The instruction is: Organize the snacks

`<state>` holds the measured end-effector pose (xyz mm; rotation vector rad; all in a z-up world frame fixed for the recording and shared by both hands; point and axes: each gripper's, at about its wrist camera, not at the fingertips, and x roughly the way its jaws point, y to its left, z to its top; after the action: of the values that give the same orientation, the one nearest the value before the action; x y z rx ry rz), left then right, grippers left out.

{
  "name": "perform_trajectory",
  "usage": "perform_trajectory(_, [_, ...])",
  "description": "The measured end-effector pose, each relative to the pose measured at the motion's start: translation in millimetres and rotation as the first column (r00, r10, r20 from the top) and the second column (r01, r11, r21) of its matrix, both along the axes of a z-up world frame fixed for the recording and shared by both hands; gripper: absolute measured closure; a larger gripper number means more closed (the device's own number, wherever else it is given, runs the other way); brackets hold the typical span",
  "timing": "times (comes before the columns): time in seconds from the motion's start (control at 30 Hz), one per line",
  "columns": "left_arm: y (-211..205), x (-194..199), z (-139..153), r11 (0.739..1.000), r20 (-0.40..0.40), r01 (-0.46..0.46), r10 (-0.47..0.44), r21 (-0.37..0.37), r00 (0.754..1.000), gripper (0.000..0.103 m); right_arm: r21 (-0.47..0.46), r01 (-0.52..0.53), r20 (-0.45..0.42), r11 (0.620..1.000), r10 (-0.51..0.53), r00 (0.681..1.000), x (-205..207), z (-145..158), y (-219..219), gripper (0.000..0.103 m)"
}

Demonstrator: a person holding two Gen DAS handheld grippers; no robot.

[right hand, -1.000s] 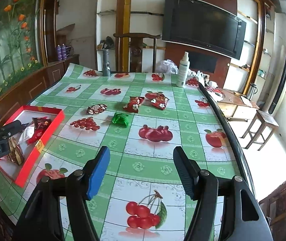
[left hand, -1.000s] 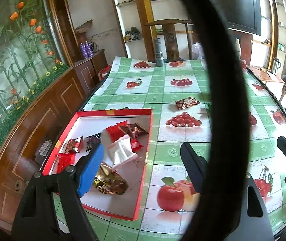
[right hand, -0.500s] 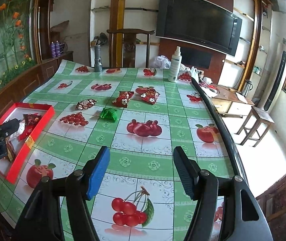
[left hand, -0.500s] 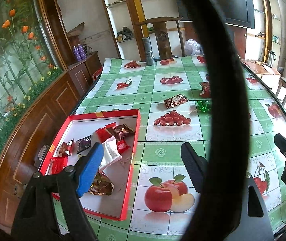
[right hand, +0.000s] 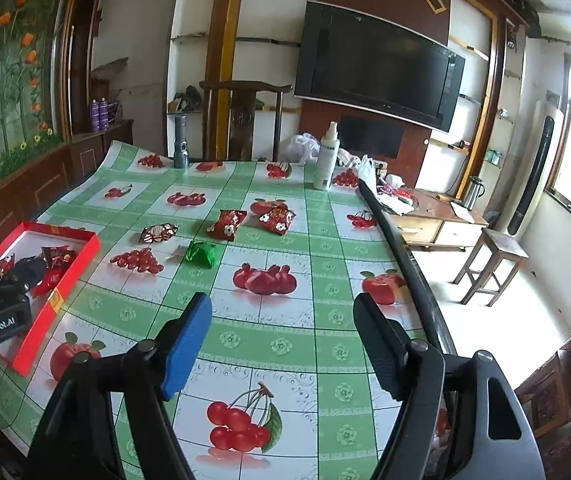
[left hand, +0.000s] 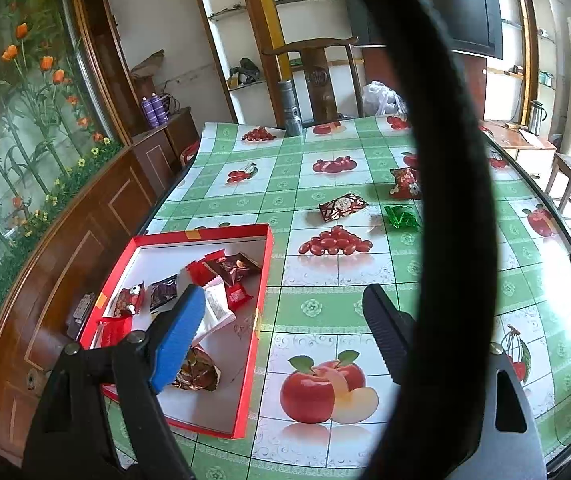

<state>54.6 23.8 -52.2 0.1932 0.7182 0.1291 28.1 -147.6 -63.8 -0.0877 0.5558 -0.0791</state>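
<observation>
A red tray (left hand: 264, 276) at the table's left edge holds several snack packets. Loose on the green fruit-print cloth lie a brown-and-white packet (right hand: 157, 233), a green packet (right hand: 201, 254) and two red packets (right hand: 227, 223) (right hand: 279, 218). My left gripper (left hand: 281, 304) hovers open over the tray's right wall, with nothing between its fingers. My right gripper (right hand: 281, 304) hangs above the near cloth, well short of the loose packets. Its jaws are opening and hold nothing. A thick black band (left hand: 457, 200) hides part of the left wrist view.
At the table's far end stand a white spray bottle (right hand: 325, 160) and a grey flashlight (right hand: 181, 142), with a wooden chair (right hand: 245, 120) behind them. The table's dark right edge (right hand: 397, 240) drops to the floor, where a stool (right hand: 493, 264) stands.
The left wrist view has swung a little right, bringing the loose packets into sight. The right gripper has tipped slightly upward and its jaws stand a touch wider.
</observation>
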Motion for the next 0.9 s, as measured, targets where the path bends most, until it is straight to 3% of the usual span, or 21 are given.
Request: perform_trajectory(0.9, [-14, 49, -22, 0.999, -0.07, 0.042, -0.043, -0.025, 0.997, 0.021, -0.04, 0.014, -0.097, 0.999, -0.017, 0.995, 37, -21, 0, 0.029])
